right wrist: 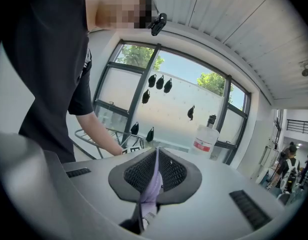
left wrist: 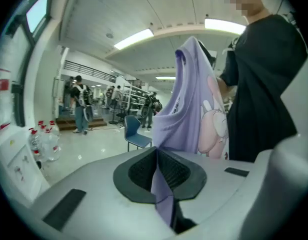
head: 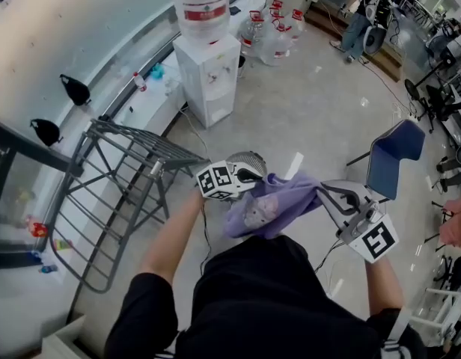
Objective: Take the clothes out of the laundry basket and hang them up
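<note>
The left gripper (head: 260, 176) is closed on a fold of the lilac garment (head: 274, 205). In the left gripper view a narrow strip of the cloth is seen pinched between the pads. The rest of the garment is spread beyond the gripper's tips, and a pink printed figure is shown on it. The right gripper (head: 322, 191) is closed on another edge of the same garment, with a thin piece of cloth pressed between its pads. The garment is held between the two grippers, in front of the person's body. A grey drying rack (head: 118, 193) is seen to the left of the left gripper, apart from it.
</note>
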Motion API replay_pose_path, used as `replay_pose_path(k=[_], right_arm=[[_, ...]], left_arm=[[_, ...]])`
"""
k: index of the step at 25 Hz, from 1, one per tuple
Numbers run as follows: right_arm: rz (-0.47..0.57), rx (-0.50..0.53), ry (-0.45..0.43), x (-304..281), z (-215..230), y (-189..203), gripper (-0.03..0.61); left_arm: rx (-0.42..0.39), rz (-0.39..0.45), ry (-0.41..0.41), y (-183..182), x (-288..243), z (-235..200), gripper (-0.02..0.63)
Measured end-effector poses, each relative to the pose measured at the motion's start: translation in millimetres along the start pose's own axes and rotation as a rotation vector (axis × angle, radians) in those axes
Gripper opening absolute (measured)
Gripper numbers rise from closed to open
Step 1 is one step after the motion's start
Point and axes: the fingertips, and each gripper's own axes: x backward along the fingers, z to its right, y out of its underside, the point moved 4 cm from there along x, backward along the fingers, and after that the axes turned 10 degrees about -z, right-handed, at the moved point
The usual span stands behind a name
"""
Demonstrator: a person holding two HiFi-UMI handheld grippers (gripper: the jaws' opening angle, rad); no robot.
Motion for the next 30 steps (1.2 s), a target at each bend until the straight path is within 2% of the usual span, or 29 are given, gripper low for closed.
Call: replay_pose_path(k=[5, 10, 13, 17, 22, 26, 30], right_arm=[[0.025, -0.006, 0.001, 4.9, -0.6, 1.5, 0.009], [0.072, 0.022, -0.024, -6.2, -5.2, -11.7, 0.009], [0.106, 0.020, -0.023, -14.9, 1.9, -22.9, 0.009], [0.191, 0.050, -0.029, -27.6, 5.1, -52.0, 0.009], [0.320, 0.096, -0.048, -39.4, -7.1, -99.0, 0.009], [0.467, 0.124, -0.135, -57.5, -31.7, -150.1, 0.009], [0.579, 0.151, -0.237, -68.0, -70.9, -203.0, 0.009]], left_arm=[[0.227, 0.156, -0.254, 23.3, 53.0, 11.8, 0.009], [0.302, 0.204, -0.546, 25.6, 127.8, 39.6, 0.008], [0.336, 0.267, -0.740, 14.8, 182.5, 58.8, 0.008], [0.322, 0.397, -0.993, -16.4, 259.2, 98.8, 0.008], [0.275, 0.501, -1.287, -52.5, 336.8, 179.1, 0.008], [0.214, 0.559, -1.509, -77.8, 390.2, 257.5, 0.008], [0.150, 0.587, -1.712, -87.5, 429.7, 340.8, 0.008]])
